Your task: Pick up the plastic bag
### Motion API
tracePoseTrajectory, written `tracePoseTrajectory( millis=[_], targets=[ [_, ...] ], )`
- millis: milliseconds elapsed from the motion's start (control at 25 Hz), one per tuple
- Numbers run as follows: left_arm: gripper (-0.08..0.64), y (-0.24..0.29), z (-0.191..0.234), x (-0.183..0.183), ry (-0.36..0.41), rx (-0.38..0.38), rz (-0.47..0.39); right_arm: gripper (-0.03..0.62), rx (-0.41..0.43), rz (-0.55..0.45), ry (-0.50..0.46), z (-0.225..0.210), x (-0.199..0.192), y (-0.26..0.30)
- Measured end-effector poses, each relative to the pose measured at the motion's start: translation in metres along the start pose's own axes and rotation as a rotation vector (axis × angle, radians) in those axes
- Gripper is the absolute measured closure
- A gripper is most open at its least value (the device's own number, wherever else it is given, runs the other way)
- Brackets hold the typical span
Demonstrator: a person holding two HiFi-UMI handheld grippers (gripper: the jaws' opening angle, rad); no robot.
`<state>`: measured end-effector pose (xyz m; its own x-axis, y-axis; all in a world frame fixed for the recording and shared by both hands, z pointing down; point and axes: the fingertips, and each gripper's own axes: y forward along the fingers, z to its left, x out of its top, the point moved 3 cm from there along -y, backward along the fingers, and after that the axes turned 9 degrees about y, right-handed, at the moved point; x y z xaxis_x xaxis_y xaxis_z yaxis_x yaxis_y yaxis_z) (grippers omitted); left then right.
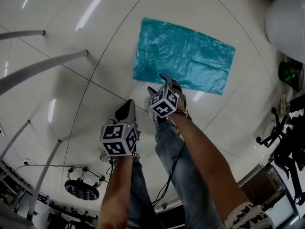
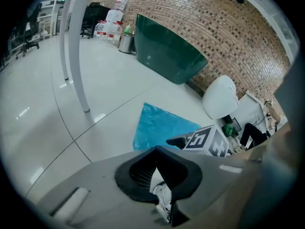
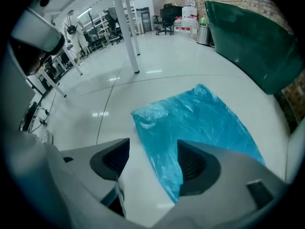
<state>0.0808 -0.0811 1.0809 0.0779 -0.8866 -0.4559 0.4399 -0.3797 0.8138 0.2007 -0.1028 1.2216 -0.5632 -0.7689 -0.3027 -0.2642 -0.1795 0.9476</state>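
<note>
A blue plastic bag (image 1: 183, 56) lies flat and crinkled on the white floor. My right gripper (image 1: 158, 83) hangs over the bag's near edge with its jaws wide open. In the right gripper view (image 3: 152, 159) the near left edge of the bag (image 3: 200, 123) runs through the gap between the pads, which do not touch it. My left gripper (image 1: 129, 104) is held behind and to the left, short of the bag. Its jaws (image 2: 156, 148) meet at the tips with nothing in them, and the bag (image 2: 159, 127) shows beyond them.
White metal poles (image 1: 43, 68) stand on the floor to the left. A dark green tub (image 2: 169, 51) lies by the brick wall beyond the bag. A white rounded seat (image 1: 286, 20) stands at the right. The person's jeans legs (image 1: 181, 171) are below the grippers.
</note>
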Motion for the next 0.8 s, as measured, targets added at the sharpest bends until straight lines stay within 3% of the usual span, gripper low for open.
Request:
tracePoseTrajectory(
  millis=[120,360,640,800],
  targets=[
    [0.560,0.016,0.003,-0.012,0.002,-0.016,0.004,0.262,-0.027,0.012,-0.056,0.003,-0.006,0.024],
    [0.560,0.026,0.000,-0.041,-0.015,-0.038,0.018,0.262,-0.182,0.002,-0.259,0.011,-0.009,0.049],
    [0.560,0.032,0.001,-0.059,-0.034,-0.040,0.027,0.264,-0.214,-0.015,-0.206,-0.001,-0.013,0.059],
    [0.560,0.029,0.002,-0.060,-0.045,-0.032,0.024,0.296,-0.165,-0.001,-0.208,-0.004,-0.013,0.059]
  ],
)
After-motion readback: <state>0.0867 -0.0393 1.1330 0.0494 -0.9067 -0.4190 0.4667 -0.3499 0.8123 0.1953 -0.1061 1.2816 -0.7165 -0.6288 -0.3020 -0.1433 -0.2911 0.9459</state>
